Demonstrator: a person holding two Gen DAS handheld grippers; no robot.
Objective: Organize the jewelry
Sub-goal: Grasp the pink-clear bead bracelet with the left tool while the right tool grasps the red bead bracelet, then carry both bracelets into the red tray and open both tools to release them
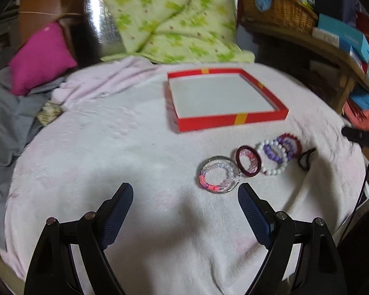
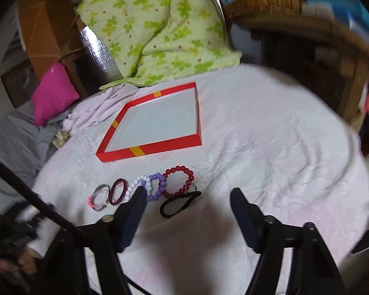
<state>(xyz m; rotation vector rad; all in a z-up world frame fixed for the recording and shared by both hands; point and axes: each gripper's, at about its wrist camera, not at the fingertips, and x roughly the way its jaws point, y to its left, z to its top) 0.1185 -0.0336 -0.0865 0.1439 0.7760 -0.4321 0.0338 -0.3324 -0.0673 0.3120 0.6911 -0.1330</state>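
Note:
A shallow red box [image 1: 233,120] [image 2: 160,146] with a white floor stands empty on the pale pink blanket. In front of it lies a row of bracelets: a clear bangle with a pink bead bracelet [image 1: 219,177] [image 2: 99,200], a maroon bangle [image 1: 248,160] [image 2: 118,191], a white bead bracelet [image 1: 275,170] [image 2: 139,183], a purple bead bracelet [image 1: 273,153] [image 2: 160,186], a red bead bracelet [image 1: 294,141] [image 2: 179,180] and a black hair tie [image 1: 306,158] [image 2: 178,204]. My left gripper [image 1: 185,191] is open and empty, just short of the clear bangle. My right gripper [image 2: 188,195] is open over the black hair tie.
A green leaf-print quilt [image 1: 174,17] and a magenta cushion [image 1: 40,56] lie behind the blanket. A wicker basket [image 1: 280,7] and boxes sit on a wooden shelf at the right. Grey cloth [image 1: 5,123] is bunched at the left.

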